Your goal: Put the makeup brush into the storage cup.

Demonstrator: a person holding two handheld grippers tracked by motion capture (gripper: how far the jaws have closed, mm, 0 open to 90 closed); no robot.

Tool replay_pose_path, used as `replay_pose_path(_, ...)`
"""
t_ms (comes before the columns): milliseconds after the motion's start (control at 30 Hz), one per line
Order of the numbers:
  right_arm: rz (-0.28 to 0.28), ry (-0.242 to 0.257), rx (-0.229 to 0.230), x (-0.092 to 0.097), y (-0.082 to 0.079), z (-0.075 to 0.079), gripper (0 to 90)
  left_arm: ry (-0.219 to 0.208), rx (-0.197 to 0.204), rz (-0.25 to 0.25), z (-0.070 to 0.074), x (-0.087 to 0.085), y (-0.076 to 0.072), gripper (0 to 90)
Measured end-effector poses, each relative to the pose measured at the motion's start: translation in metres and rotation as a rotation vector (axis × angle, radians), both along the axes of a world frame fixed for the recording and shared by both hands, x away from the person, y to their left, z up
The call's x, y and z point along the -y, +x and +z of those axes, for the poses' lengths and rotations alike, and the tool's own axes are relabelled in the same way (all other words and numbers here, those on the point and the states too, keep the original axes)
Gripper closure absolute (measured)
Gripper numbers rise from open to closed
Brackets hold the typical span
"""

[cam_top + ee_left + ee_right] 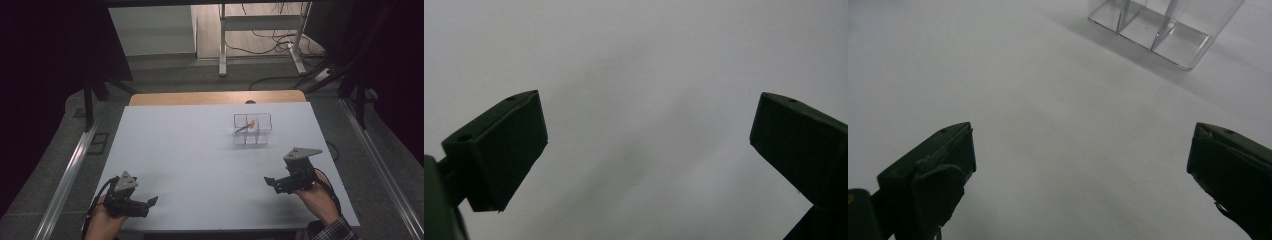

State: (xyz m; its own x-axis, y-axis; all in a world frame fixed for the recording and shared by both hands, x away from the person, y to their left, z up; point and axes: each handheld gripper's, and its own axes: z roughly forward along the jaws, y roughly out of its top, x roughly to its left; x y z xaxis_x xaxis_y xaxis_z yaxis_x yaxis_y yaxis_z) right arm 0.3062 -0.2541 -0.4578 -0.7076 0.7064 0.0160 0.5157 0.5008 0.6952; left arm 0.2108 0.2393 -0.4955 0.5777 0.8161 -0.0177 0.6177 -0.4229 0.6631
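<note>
While both tongs sit parked at near counter [200, 150] edge, your left tongs [152, 201] and right tongs [268, 180] gape empty; clear divided box [252, 129] with orange-tipped item [248, 125] in rear compartment stands well ahead, nearer right tongs, likely first reach.

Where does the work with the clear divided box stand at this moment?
Looks done: a small orange-tipped item lies in the clear divided box. In hand: nothing; the left gripper and right gripper are open, empty, apart from it. Front compartments look empty.
</note>
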Motion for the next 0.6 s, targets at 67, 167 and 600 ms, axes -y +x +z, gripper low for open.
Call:
replay_pose_path(67,-0.006,-0.001,0.000,0.002,-0.002,0.000,0.0,0.001,-0.001,-0.001,0.000,0.000,0.000,2.6)
replay_pose_path(167,-0.012,-0.004,0.000,0.005,-0.004,-0.001,0.0,0.000,0.000,-0.001,0.000,0.000,0.000,2.6)
replay_pose_path(600,-0.028,-0.012,-0.012,0.017,-0.015,-0.004,0.0,0.004,-0.002,-0.003,0.000,0.001,0.000,2.6)
